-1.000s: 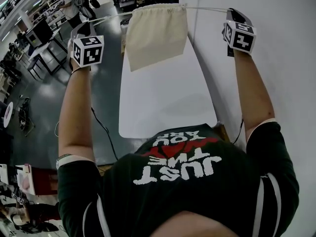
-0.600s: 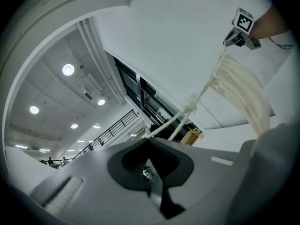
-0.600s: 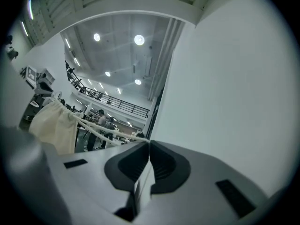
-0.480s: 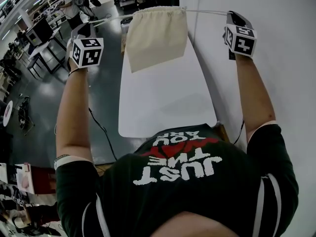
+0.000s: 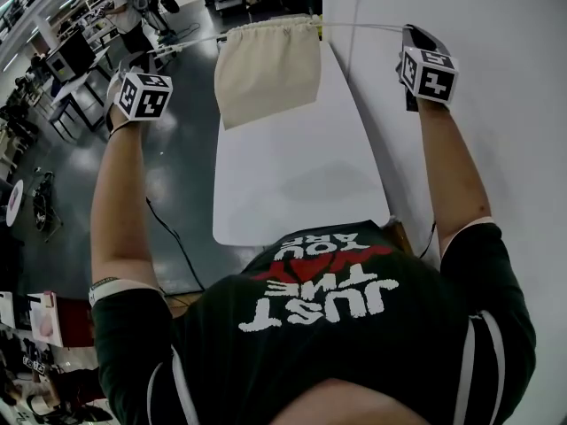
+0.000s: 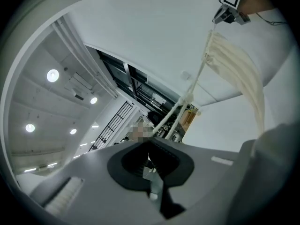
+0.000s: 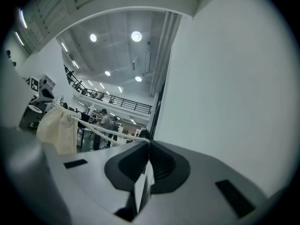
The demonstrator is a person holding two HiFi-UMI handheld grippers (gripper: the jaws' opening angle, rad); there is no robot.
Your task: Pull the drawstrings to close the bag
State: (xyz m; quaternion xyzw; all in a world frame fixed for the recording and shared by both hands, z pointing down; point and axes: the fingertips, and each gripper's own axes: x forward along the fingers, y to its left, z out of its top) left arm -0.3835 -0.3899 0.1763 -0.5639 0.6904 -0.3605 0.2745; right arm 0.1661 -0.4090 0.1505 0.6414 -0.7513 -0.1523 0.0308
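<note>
A cream cloth bag (image 5: 266, 67) hangs in the air over the far end of a white table (image 5: 301, 175), strung on its white drawstrings. The left drawstring (image 5: 190, 41) runs to my left gripper (image 5: 149, 57), which is shut on the cord. The right drawstring (image 5: 363, 27) runs taut to my right gripper (image 5: 409, 32), also shut on the cord. In the left gripper view two strands (image 6: 180, 104) lead from the closed jaws up to the gathered bag (image 6: 236, 67) and the right gripper (image 6: 229, 6) beyond. In the right gripper view the cord (image 7: 110, 134) leaves the closed jaws toward the bag (image 7: 58, 128).
A white wall (image 5: 478, 7) stands close along the right of the table and my right gripper. Left of the table lies dark floor (image 5: 80, 166) with a black cable (image 5: 182, 237). People and workbenches (image 5: 66, 56) are far off at the upper left.
My left gripper has swung out to the left with its cord, and the bag has slid left along with it. The right gripper has stayed put.
</note>
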